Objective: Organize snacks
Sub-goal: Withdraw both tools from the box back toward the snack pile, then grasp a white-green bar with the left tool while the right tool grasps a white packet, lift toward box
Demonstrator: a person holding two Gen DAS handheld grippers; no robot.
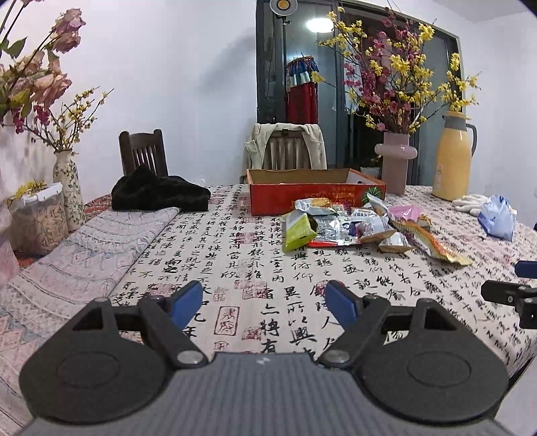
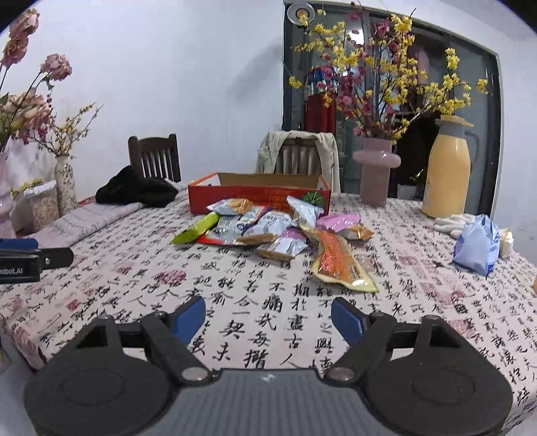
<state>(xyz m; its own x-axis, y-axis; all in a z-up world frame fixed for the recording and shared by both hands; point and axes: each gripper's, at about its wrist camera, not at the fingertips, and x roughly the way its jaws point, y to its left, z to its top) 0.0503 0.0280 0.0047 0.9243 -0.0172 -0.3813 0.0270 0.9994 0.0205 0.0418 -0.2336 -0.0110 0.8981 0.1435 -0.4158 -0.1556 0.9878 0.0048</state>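
Indoor scene evenly and fairly brightly lit. A round lamp (image 1: 282, 4) is seen at top; a second light is reflected as glare in the dark window (image 1: 319, 24). Soft shadows are cast on the wall (image 1: 188, 73). Strong fisheye bending and dark corners are noted; focus is sharp mid-frame.

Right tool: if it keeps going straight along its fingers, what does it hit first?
Probably bare tablecloth first, since the open, empty right tool tilts downward. Beyond it lies the orange snack packet at the pile's near edge; depth is uncertain.

Glossy foil snack packets (image 1: 352, 223), cardboard box (image 1: 312, 194), seemingly matt cloth (image 1: 235, 255).
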